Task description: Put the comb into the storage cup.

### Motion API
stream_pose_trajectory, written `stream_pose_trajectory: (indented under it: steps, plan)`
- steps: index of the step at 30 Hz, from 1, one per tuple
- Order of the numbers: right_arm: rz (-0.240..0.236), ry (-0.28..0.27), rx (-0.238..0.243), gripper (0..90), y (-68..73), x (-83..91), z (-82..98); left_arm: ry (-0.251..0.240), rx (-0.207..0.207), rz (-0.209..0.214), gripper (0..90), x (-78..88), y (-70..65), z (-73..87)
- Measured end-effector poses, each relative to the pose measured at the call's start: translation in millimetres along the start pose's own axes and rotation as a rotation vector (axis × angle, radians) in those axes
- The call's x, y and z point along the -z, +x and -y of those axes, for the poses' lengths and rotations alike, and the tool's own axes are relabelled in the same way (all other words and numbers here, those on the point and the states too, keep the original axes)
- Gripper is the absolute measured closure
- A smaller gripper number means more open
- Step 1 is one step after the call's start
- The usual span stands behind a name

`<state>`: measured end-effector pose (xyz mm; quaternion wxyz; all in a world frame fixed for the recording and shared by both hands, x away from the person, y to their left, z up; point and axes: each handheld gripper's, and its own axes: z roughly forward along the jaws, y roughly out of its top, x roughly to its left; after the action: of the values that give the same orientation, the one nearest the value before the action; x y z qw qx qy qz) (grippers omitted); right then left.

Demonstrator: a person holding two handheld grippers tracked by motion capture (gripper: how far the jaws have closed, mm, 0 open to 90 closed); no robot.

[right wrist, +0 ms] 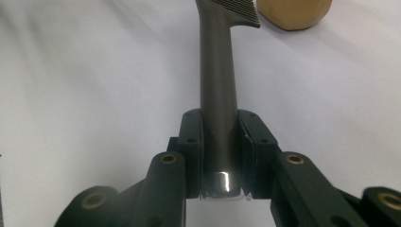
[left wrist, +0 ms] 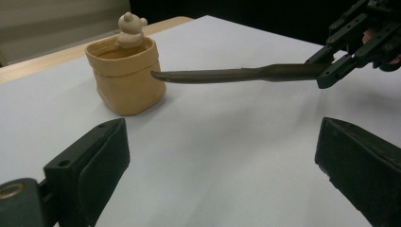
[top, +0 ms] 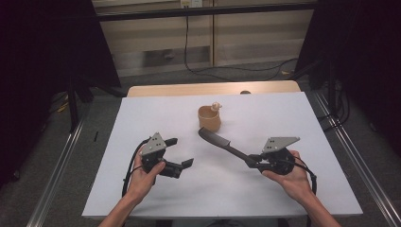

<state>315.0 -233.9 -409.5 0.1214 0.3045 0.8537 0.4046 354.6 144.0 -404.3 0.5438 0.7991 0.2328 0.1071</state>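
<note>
Item 1: comb, dark grey, long handle w/ fine teeth at far end; you hold it by the handle end in your right gripper, jaws pinched tight on both sides of the handle, as the right gripper view shows close up. Comb is off the table, pointing away from you and to the left, toothed tip just beside item 2; touching or not, can't tell. Item 2: tan pouch-shaped cup, upright, near the table's middle toward the far side, w/ a small pale bear figure sitting at its rim. In the left gripper view the comb tip reaches the front of the cup, bear at the back of the opening. Item 3: your left gripper, jaws spread wide, nothing between them; it sits low over the white table sheet at left, well apart from comb and cup, aimed toward them. Item 4: wooden table edge shows past the sheet's far side.
</note>
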Motion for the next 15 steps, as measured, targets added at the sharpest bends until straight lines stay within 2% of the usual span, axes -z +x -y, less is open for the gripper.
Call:
stream_pose_trajectory:
  steps: [2, 7, 12, 15]
  plan:
    - [0.014, -0.012, 0.014, 73.1, 1.2, -0.2, 0.7, -0.017, -0.008, 0.004, 4.2, 0.1, -2.5, 1.6]
    - [0.013, -0.033, 0.017, 73.1, 4.1, -0.3, 0.8, -0.015, -0.007, -0.008, 4.1, -0.4, -8.6, 5.6]
    - [-0.018, -0.077, 0.011, 73.1, 5.3, -0.4, 1.2, -0.032, -0.024, -0.014, 4.1, -2.5, -12.9, 5.9]
    - [-0.036, -0.109, 0.007, 73.1, 5.6, -0.3, 0.6, -0.031, -0.013, 0.011, 3.9, -3.2, -13.6, 5.9]
